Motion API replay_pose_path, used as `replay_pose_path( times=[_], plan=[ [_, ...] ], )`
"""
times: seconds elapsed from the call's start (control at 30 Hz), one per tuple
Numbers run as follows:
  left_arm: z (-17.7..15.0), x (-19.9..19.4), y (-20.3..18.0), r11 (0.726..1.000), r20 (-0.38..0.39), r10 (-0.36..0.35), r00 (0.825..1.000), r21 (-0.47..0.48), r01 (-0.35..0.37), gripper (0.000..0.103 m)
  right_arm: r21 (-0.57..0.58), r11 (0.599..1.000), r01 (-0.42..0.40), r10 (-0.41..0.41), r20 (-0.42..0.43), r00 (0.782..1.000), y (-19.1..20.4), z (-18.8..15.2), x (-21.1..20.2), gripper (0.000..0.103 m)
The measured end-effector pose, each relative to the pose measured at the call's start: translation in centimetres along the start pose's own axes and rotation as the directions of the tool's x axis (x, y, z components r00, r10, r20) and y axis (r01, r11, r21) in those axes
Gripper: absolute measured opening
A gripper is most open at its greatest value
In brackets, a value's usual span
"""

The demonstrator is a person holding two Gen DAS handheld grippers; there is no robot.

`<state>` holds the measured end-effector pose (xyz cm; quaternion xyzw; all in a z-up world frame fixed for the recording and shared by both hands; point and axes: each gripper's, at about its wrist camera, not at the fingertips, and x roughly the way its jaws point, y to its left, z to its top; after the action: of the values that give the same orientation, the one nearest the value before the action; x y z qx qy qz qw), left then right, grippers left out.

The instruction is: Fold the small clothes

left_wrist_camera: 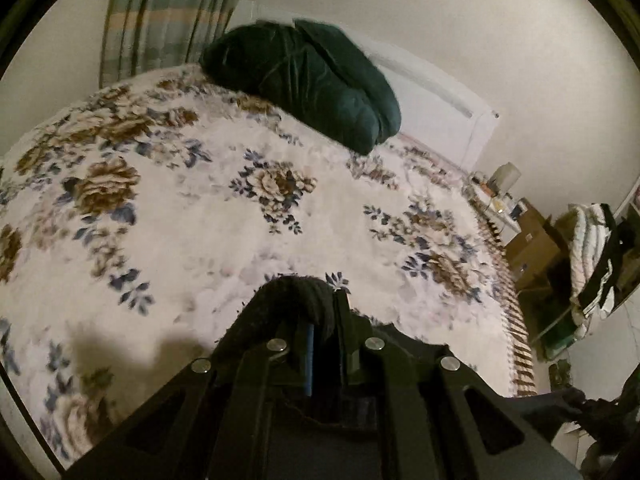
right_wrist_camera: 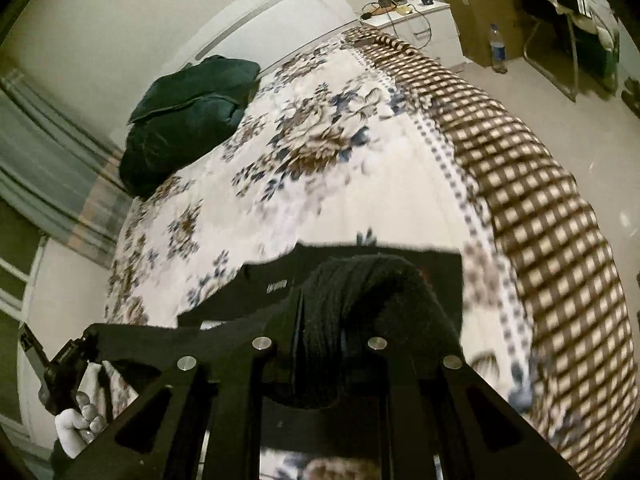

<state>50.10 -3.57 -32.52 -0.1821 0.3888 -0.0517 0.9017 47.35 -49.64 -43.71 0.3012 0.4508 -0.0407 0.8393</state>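
Observation:
A black garment (right_wrist_camera: 260, 286) with a small neck label lies partly on the floral bedspread (right_wrist_camera: 320, 184). My right gripper (right_wrist_camera: 320, 312) is shut on a bunched edge of it, and black cloth fills the space between the jaws. My left gripper (left_wrist_camera: 320, 308) is shut on another bunched part of the black garment (left_wrist_camera: 296, 292) and holds it above the floral bedspread (left_wrist_camera: 200, 216). The left gripper also shows at the lower left of the right wrist view (right_wrist_camera: 64, 364), held by a gloved hand.
A dark green pillow (left_wrist_camera: 312, 80) lies at the head of the bed by the white headboard (left_wrist_camera: 440, 92). A brown checked blanket (right_wrist_camera: 532, 200) hangs over the bed's side. A nightstand (right_wrist_camera: 404, 12), a cardboard box (right_wrist_camera: 480, 4) and a water bottle (right_wrist_camera: 497, 49) stand beyond.

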Motion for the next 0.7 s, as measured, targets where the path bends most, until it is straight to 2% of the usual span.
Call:
replay_pose_path(
  times=[0.1,0.17,0.2,0.23,0.27,0.3,0.37,0.43,0.5,0.53,0.6,0.7],
  plan=[
    [1.5,6.5,0.9,1.0,-0.08,0.023,0.997,-0.019,-0.025,0.007,0.025,0.999,0.046,-0.046,-0.003,0.999,0.2,2.5,4.0,0.016],
    [2.2,12.1,1.7,0.998,-0.166,0.064,0.984,-0.014,-0.068,0.008,0.054,0.997,0.063,-0.061,-0.042,0.997,-0.2,4.5,8.1,0.016],
    [2.2,13.7,2.1,0.997,-0.201,0.074,0.977,-0.017,-0.079,0.011,0.077,0.994,0.074,-0.069,-0.072,0.995,-0.7,5.5,10.4,0.017],
    [1.9,15.9,2.7,0.995,-0.254,0.09,0.963,-0.029,-0.1,0.011,0.114,0.99,0.08,-0.067,-0.119,0.991,-1.6,6.4,13.2,0.025],
    [1.5,17.0,3.1,0.993,-0.293,0.096,0.951,-0.043,-0.113,0.011,0.138,0.985,0.101,-0.079,-0.158,0.984,-2.3,6.8,14.9,0.04],
    [0.7,17.5,3.6,0.992,-0.319,0.087,0.944,-0.058,-0.111,0.012,0.156,0.981,0.113,-0.086,-0.171,0.982,-2.9,6.8,16.0,0.046],
    [-0.3,16.8,3.9,0.993,-0.312,0.086,0.946,-0.049,-0.107,0.027,0.149,0.981,0.122,-0.099,-0.156,0.983,-3.2,6.5,16.3,0.069],
    [-0.9,15.4,4.3,0.997,-0.301,0.053,0.952,-0.044,-0.07,0.061,0.126,0.986,0.113,-0.093,-0.156,0.983,-3.1,5.6,15.7,0.081],
    [-1.2,13.9,4.8,0.998,-0.297,0.024,0.955,-0.048,-0.04,0.079,0.091,0.988,0.123,-0.109,-0.142,0.984,-2.9,4.1,14.2,0.087],
    [-1.5,12.7,5.1,0.998,-0.287,0.019,0.958,-0.05,-0.034,0.083,0.071,0.988,0.135,-0.126,-0.119,0.985,-2.8,2.9,12.7,0.088],
    [-2.1,10.6,5.8,0.997,-0.278,0.014,0.961,-0.064,-0.033,0.083,0.051,0.986,0.161,-0.156,-0.088,0.984,-2.8,0.8,10.1,0.088],
    [-3.8,6.9,7.3,0.995,-0.262,0.033,0.965,-0.087,-0.057,0.083,0.088,0.978,0.188,-0.183,-0.055,0.981,-3.7,-3.5,5.7,0.092]
  ],
)
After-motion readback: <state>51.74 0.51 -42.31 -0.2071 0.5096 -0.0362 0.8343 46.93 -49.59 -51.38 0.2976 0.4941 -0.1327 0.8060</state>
